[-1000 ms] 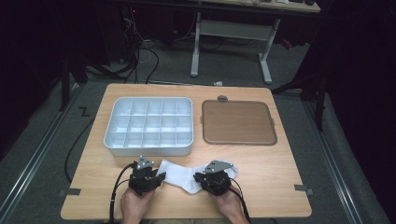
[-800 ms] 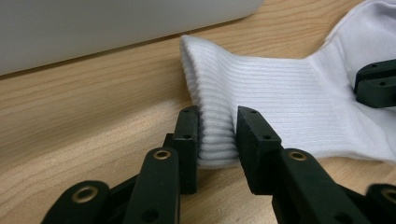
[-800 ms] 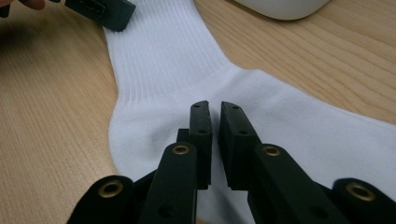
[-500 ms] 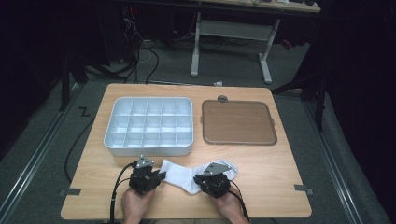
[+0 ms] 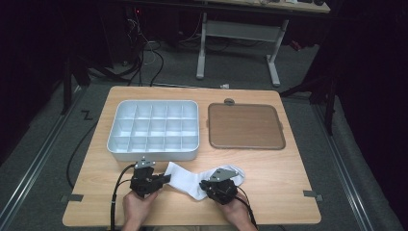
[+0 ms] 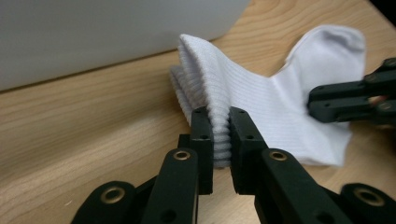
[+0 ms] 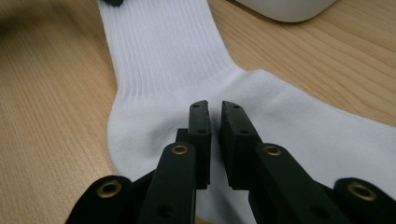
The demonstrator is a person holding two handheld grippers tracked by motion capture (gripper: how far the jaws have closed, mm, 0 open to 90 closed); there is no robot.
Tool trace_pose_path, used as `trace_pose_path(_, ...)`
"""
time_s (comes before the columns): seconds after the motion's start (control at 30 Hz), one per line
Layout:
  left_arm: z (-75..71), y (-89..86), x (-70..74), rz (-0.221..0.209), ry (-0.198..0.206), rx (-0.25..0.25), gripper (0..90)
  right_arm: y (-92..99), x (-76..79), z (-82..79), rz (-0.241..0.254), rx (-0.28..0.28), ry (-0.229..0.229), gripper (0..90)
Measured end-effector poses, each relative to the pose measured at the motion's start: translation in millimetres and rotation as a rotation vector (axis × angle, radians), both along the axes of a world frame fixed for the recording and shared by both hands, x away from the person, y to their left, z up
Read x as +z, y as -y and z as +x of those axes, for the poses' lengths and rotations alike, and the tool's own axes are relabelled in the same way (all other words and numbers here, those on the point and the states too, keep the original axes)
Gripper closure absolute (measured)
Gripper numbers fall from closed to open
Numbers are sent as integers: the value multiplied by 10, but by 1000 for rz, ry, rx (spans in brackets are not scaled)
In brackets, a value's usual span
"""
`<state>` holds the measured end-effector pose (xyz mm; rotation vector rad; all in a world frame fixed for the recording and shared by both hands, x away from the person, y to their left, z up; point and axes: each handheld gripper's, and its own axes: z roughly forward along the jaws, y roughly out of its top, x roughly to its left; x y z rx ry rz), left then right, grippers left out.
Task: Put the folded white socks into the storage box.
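Observation:
A white sock lies flat on the wooden table near its front edge. My left gripper is shut on the sock's ribbed cuff; its jaws have just been closing, and the folded cuff stands pinched between the pads in the left gripper view. My right gripper rests on the sock's heel, jaws nearly together with a thin pinch of fabric. Each gripper is held in a person's hand at the table's front edge.
A pale grey tray with several small compartments stands just behind the sock. A flat brown mat lies to its right. Table legs and cables stand on the dark floor beyond the table.

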<state>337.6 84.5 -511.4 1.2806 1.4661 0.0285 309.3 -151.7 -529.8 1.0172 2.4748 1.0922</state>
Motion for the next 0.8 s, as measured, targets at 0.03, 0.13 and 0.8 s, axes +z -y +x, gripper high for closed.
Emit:
trace_pose_path(0.03,-3,-9,27,-4,5,-9,821,-1,3,5,-3,1,-3,830)
trace_pose_path(0.13,-14,-14,92,-20,13,-19,822,-5,7,7,-6,1,-5,830)
trace_pose_path(0.8,-36,-46,471,-72,86,-61,822,-209,3,59,-5,20,-8,823)
